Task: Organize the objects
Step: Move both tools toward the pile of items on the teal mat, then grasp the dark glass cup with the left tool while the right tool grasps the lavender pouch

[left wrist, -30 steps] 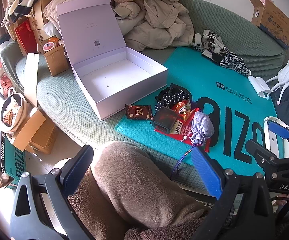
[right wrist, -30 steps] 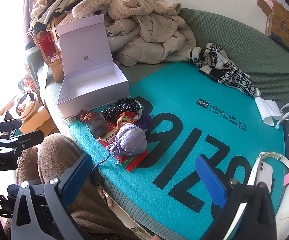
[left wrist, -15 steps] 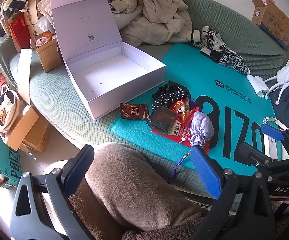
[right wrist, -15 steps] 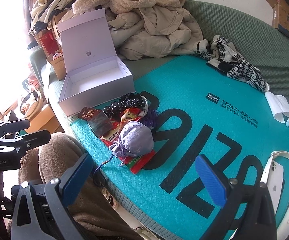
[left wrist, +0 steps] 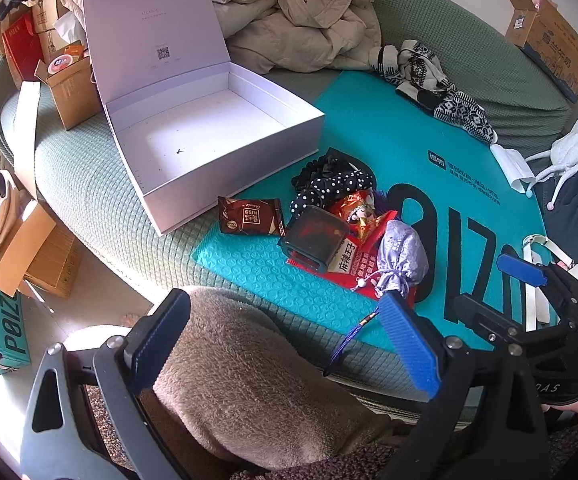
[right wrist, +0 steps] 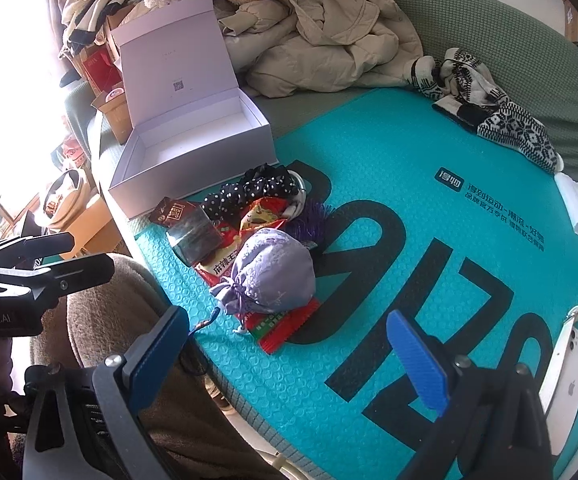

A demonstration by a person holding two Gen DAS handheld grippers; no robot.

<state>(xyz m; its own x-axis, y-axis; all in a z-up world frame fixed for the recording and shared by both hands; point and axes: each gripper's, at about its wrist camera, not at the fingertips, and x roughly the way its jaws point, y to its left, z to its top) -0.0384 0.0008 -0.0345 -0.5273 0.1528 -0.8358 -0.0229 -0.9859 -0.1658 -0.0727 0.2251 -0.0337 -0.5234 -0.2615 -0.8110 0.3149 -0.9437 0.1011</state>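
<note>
A white gift box (left wrist: 213,128) (right wrist: 193,148) lies open on the green sofa, lid up, nothing inside. Right of it, on a teal bubble mailer (left wrist: 429,168) (right wrist: 429,208), sits a small pile: a brown snack packet (left wrist: 249,221), a dark clear case (left wrist: 315,242) (right wrist: 195,238), a polka-dot scrunchie (left wrist: 329,192) (right wrist: 249,192), red snack packs (right wrist: 285,326) and a lilac drawstring pouch (left wrist: 403,256) (right wrist: 271,276). My left gripper (left wrist: 285,332) hovers open above a brown-fleece knee, short of the pile. My right gripper (right wrist: 285,344) is open too, just near of the pouch.
Beige coats (left wrist: 309,16) are heaped at the sofa back. Patterned socks (left wrist: 441,84) lie at the mailer's far edge. Cardboard boxes (left wrist: 65,88) crowd the left end and the floor. A white phone with strap (right wrist: 569,388) rests at the right.
Both grippers have moved forward, toward the sofa; the box and the pile now look larger and closer. Nothing on the sofa has been touched.
</note>
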